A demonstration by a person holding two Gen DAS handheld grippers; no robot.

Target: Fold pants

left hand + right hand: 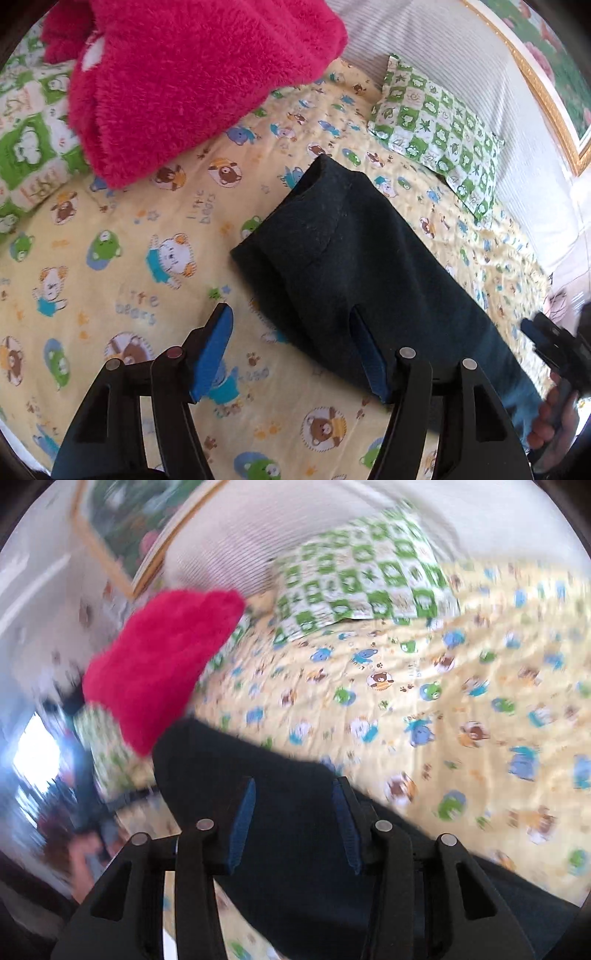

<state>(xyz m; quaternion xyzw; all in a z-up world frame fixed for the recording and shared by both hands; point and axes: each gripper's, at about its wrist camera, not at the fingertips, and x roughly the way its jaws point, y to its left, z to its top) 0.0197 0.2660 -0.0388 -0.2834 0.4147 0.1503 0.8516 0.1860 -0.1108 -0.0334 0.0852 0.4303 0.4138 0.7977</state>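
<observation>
The dark navy pants (354,258) lie folded lengthwise on the yellow bear-print sheet (129,240), waist end far from me. My left gripper (295,350) is open above the pants' near left edge: its right finger (373,365) rests on the cloth, its left finger (212,354) is over the bare sheet. The other gripper (554,343), held in a hand, shows at the right edge beside the pants. In the blurred right wrist view, my right gripper (295,819) is open and hovers over the pants (288,849), with nothing between its pads.
A fluffy red blanket (184,81) is piled at the far left, also in the right wrist view (162,664). A green-and-white checked pillow (439,129) lies by the striped headboard. A gold-framed picture (554,74) hangs on the wall.
</observation>
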